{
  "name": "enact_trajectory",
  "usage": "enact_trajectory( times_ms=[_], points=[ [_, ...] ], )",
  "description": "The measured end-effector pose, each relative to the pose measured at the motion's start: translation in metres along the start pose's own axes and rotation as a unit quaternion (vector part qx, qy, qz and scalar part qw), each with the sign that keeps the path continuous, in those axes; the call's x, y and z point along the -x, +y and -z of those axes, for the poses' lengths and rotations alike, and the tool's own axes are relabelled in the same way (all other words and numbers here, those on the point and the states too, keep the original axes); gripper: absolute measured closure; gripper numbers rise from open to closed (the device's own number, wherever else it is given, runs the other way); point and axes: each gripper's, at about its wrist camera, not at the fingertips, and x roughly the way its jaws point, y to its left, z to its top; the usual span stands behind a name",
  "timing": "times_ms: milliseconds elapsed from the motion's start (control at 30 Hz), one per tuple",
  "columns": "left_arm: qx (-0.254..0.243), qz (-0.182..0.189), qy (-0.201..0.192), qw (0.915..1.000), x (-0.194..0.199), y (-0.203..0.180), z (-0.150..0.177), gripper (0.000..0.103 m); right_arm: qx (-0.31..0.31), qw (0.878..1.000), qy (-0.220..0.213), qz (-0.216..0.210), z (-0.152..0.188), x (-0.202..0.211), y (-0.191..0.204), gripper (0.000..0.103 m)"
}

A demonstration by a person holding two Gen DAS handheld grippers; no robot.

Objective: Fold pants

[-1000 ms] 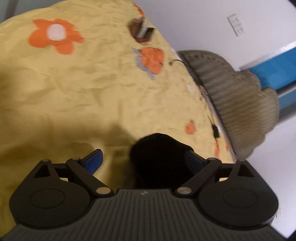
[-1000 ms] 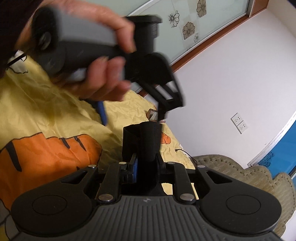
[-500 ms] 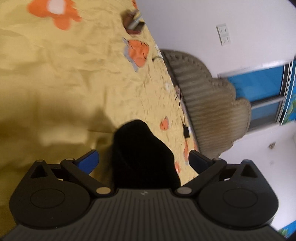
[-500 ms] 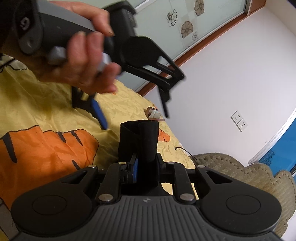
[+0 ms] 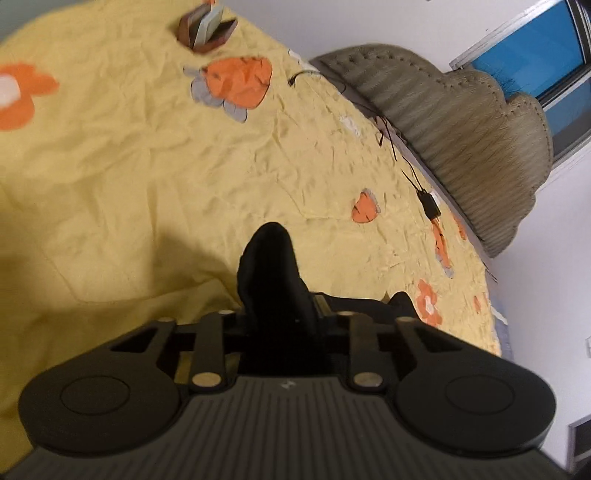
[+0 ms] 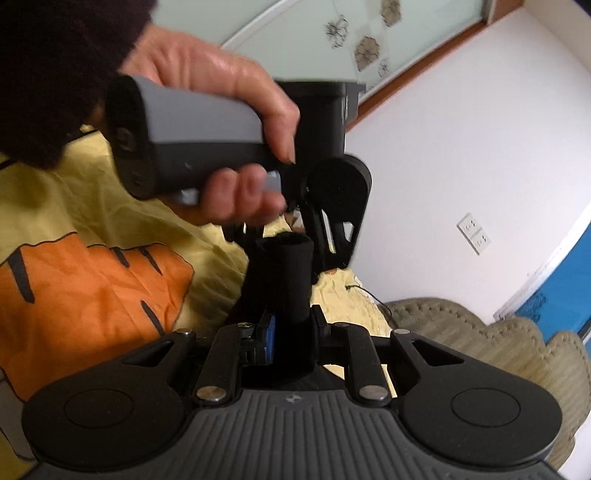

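The black pants [image 5: 271,269] stick up between the jaws of my left gripper [image 5: 279,314], which is shut on them above the yellow bed sheet [image 5: 129,147]. More black cloth [image 5: 362,304] trails off to the right. In the right wrist view my right gripper [image 6: 291,325] is shut on a bunched roll of the same pants [image 6: 288,273]. The left gripper [image 6: 325,236], held in a hand [image 6: 221,110], hangs just above and behind that roll, close to the cloth's top end.
The yellow sheet has orange flower prints [image 5: 236,83] and a large orange print [image 6: 92,288]. A brown box [image 5: 207,29] lies at the far end. A padded headboard [image 5: 461,122], a black cable with adapter [image 5: 428,203] and a wall socket [image 6: 474,234] are on the right.
My left gripper has closed from open onto the black pants. Seen from the right wrist, it has come down close to the cloth that the right gripper still holds.
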Motion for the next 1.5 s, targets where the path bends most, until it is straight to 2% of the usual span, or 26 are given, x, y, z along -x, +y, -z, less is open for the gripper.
enact_trajectory(
  times_ms=[167, 333, 467, 633, 767, 867, 933, 1000, 1200, 1400, 1433, 1500],
  points=[
    [-0.045, -0.011, -0.03, 0.9985, 0.014, -0.044, 0.013, 0.085, -0.027, 1.0, -0.007, 0.007, 0.006, 0.015, -0.008, 0.085],
    [-0.098, 0.018, -0.034, 0.9944, 0.017, -0.115, 0.02, 0.087, -0.095, 0.995, -0.007, 0.023, 0.015, 0.039, -0.04, 0.085],
    [-0.137, 0.037, -0.016, 0.9898, 0.004, -0.175, 0.021, 0.087, -0.168, 0.984, -0.009, 0.051, 0.026, 0.063, -0.084, 0.085],
    [-0.182, 0.059, 0.014, 0.9815, -0.029, -0.246, 0.035, 0.087, -0.266, 0.961, 0.007, 0.08, 0.059, 0.086, -0.14, 0.085],
    [-0.207, 0.06, 0.05, 0.9752, -0.071, -0.288, 0.055, 0.087, -0.334, 0.937, 0.035, 0.094, 0.096, 0.093, -0.169, 0.085],
    [-0.22, 0.046, 0.078, 0.9713, -0.112, -0.313, 0.072, 0.087, -0.382, 0.917, 0.066, 0.095, 0.127, 0.093, -0.186, 0.085],
    [-0.224, 0.041, 0.097, 0.9688, -0.135, -0.326, 0.085, 0.087, -0.419, 0.9, 0.085, 0.09, 0.149, 0.092, -0.195, 0.085],
    [-0.236, 0.034, 0.108, 0.9652, -0.155, -0.337, 0.097, 0.087, -0.445, 0.886, 0.098, 0.091, 0.168, 0.093, -0.202, 0.085],
    [-0.259, 0.021, 0.128, 0.9571, -0.197, -0.367, 0.13, 0.087, -0.492, 0.855, 0.124, 0.107, 0.212, 0.097, -0.212, 0.085],
    [-0.295, -0.015, 0.134, 0.9459, -0.237, -0.384, 0.161, 0.087, -0.592, 0.789, 0.142, 0.083, 0.263, 0.103, -0.222, 0.085],
    [-0.298, -0.02, 0.133, 0.9449, -0.242, -0.385, 0.165, 0.085, -0.604, 0.78, 0.142, 0.079, 0.268, 0.104, -0.223, 0.085],
    [-0.309, -0.031, 0.123, 0.9426, -0.246, -0.388, 0.172, 0.084, -0.615, 0.772, 0.143, 0.076, 0.273, 0.105, -0.222, 0.085]
  ],
)
